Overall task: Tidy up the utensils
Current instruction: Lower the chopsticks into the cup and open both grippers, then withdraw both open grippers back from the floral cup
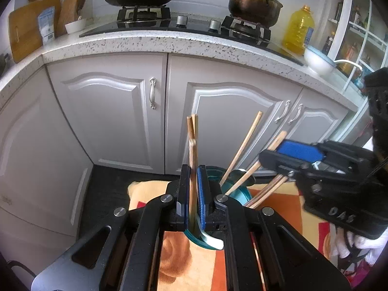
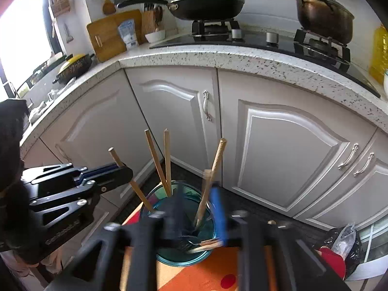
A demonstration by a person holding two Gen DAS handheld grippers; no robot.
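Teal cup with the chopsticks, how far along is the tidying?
Done: several chopsticks stand in the teal cup. In hand: the left gripper clamps a pair dipping into the cup; the right gripper has its jaws apart around a bundle leaning in it. Left: release that pair. No loose utensils show on the cloth.

R gripper (image 2: 197, 208) is blurring in its own view, so pad contact w/ the chopsticks (image 2: 213, 169) between its jaws can't be told. Teal jar (image 2: 169, 259) base is hiding behind the fingers. L gripper (image 1: 193, 194) is covering the lower chopstick ends.
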